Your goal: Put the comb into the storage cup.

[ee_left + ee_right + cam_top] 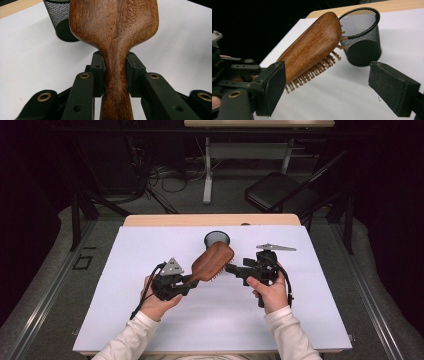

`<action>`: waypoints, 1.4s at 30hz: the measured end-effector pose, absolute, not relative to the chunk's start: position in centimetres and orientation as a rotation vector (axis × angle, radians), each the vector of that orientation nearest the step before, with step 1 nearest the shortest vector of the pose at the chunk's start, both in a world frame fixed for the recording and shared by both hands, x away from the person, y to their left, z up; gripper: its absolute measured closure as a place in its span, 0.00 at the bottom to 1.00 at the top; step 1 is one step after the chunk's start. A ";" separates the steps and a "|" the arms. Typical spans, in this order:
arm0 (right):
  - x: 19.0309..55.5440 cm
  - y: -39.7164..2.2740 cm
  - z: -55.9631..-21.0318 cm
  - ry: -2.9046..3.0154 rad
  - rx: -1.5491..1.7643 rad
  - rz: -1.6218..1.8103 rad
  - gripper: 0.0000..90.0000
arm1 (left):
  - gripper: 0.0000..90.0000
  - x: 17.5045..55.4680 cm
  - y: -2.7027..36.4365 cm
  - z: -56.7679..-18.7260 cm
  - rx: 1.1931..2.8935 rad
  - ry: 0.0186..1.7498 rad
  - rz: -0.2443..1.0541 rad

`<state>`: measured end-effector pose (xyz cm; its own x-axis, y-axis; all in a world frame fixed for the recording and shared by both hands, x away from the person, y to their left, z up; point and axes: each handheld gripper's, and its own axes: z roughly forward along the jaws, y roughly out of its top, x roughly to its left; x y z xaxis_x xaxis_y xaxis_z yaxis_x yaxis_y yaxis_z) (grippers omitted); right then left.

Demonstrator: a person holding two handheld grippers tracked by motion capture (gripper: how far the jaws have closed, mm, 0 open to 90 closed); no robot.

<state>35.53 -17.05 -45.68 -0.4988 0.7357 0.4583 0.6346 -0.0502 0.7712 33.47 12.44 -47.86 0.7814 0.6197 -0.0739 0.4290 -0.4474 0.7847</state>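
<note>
grey floor, folding chair, dark room

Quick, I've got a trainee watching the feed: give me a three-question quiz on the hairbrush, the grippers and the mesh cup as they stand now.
1. True or false: the left gripper is clamped on the handle of the wooden hairbrush.
2. Which way do the hairbrush's bristles face? A) down toward the white table B) straight up C) into the black mesh cup
3. Fill in: the right gripper has its jaws ____, with nothing pressed between its pads.

Key
1. True: both pads press the narrow handle.
2. A
3. open; the hairbrush's head lies just beyond the left pad.
</note>
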 end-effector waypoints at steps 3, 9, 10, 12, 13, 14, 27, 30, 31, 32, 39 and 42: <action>35.5 -17.3 -45.9 2.105 1.567 1.656 0.16 | 0.80 33.4 12.4 -47.9 2.102 0.776 0.283; 35.5 -17.3 -46.3 2.110 1.600 1.690 0.16 | 0.80 33.3 12.2 -48.2 2.106 0.772 0.285; 35.4 -17.3 -46.3 2.110 1.605 1.690 0.16 | 0.80 33.4 12.2 -48.3 2.106 0.771 0.285; 35.4 -17.2 -46.3 2.102 1.611 1.691 0.16 | 0.80 33.3 12.1 -48.4 2.101 0.775 0.281; 35.4 -17.2 -46.4 2.101 1.616 1.690 0.15 | 0.80 33.3 12.1 -48.4 2.101 0.774 0.283; 35.4 -17.2 -46.4 2.094 1.625 1.697 0.15 | 0.80 33.3 12.0 -48.5 2.101 0.776 0.283; 35.6 -17.4 -47.3 2.107 1.707 1.778 0.13 | 0.80 33.1 11.5 -48.9 2.104 0.772 0.278; 35.6 -17.2 -47.3 2.111 1.709 1.774 0.13 | 0.80 33.0 11.4 -48.9 2.105 0.766 0.277; 35.6 -17.2 -47.4 2.109 1.710 1.781 0.13 | 0.80 33.0 11.3 -49.0 2.103 0.765 0.278; 35.6 -17.2 -47.5 2.111 1.709 1.780 0.13 | 0.80 33.0 11.3 -49.0 2.104 0.761 0.280; 35.7 -17.1 -47.9 2.105 1.727 1.778 0.13 | 0.80 32.7 11.0 -49.0 2.103 0.750 0.273; 35.8 -17.2 -48.1 2.106 1.745 1.783 0.14 | 0.80 32.5 10.7 -49.0 2.107 0.740 0.268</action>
<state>35.83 -17.17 -48.11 -0.4231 0.6199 0.6609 0.7543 -0.1632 0.6360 32.54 10.72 -49.02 0.8008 0.5943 -0.0744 0.4087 -0.4514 0.7932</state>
